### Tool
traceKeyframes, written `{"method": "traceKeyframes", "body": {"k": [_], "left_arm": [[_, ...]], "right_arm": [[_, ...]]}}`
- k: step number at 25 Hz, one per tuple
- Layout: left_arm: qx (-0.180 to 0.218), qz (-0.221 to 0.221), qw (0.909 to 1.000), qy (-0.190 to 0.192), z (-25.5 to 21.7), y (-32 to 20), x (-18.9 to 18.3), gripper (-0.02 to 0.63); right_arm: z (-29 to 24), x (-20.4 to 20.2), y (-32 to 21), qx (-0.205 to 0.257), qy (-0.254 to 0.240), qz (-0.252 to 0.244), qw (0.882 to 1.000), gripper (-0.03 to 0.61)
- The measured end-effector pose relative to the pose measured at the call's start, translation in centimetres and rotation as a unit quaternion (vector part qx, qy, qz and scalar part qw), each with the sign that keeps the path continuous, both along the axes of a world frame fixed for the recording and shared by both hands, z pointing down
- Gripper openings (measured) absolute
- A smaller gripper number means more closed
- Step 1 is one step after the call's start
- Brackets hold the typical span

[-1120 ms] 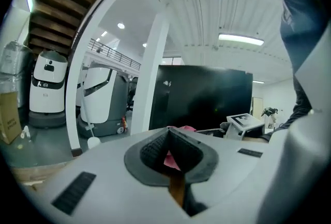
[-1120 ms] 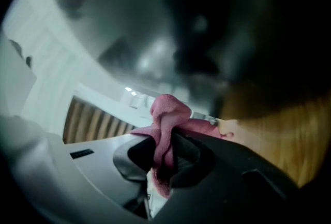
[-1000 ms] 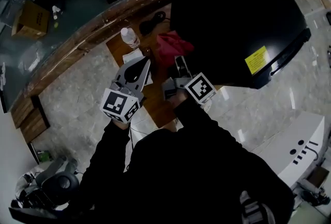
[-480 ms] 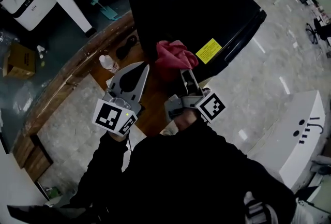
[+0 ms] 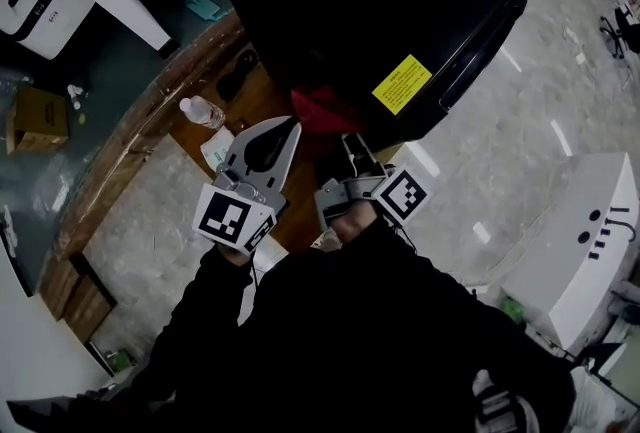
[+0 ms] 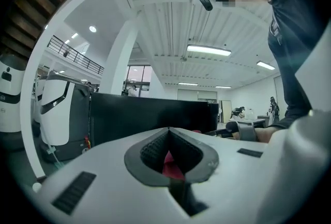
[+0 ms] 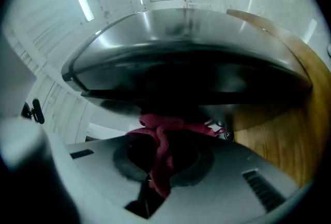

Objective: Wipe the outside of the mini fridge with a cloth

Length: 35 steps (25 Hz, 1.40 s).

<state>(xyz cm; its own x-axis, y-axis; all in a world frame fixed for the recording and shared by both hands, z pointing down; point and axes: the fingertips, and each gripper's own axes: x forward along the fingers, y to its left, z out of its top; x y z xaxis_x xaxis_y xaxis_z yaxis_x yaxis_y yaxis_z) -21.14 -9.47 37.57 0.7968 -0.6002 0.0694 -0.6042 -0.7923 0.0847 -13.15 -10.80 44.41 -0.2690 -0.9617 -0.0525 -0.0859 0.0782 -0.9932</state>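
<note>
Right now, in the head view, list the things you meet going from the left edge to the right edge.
From the left: cardboard box → water bottle → left gripper → red cloth → yellow label → white machine.

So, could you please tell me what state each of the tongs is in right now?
Left tongs: shut, holding nothing.
Right tongs: shut on the red cloth.

The cloth (image 5: 322, 111) is red, the mini fridge (image 5: 370, 1) black with a yellow label (image 5: 402, 85), the table (image 5: 298, 217) brown.
</note>
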Motion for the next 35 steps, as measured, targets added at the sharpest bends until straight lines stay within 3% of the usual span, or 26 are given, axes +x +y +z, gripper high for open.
{"method": "traceKeyframes", "body": {"k": [9, 13, 16, 24, 27, 31, 35], "left_arm": [[-0.039, 0.009, 0.9982, -0.045, 12.2, -0.4, 0.7, 0.005], [-0.065, 0.006, 0.9974, -0.030, 18.0, -0.6, 1.0, 0.005], [-0.094, 0.005, 0.9945, -0.045, 22.3, -0.2, 1.2, 0.005], [-0.153, 0.023, 0.9838, -0.090, 30.5, 1.0, 3.2, 0.005], [-0.166, 0.030, 0.9804, -0.102, 32.0, 1.8, 3.3, 0.005], [-0.166, 0.029, 0.9796, -0.110, 32.1, 2.7, 2.7, 0.005], [-0.149, 0.020, 0.9828, -0.107, 29.4, 3.9, 1.6, 0.005]], "right_arm": [[11.2, 0.1, -0.7, -0.070, 0.031, -0.004, 0.997, 0.052], [17.1, 0.3, -0.8, -0.095, 0.049, -0.006, 0.994, 0.052], [21.7, 0.2, -0.6, -0.116, 0.036, -0.003, 0.993, 0.052], [32.1, 1.5, 0.9, -0.189, 0.057, 0.006, 0.980, 0.052], [34.5, 1.9, 1.4, -0.208, 0.063, 0.012, 0.976, 0.052], [35.4, 1.8, 1.5, -0.200, 0.090, 0.001, 0.976, 0.052], [32.5, 0.7, 2.0, -0.150, 0.160, -0.073, 0.973, 0.052]]}}
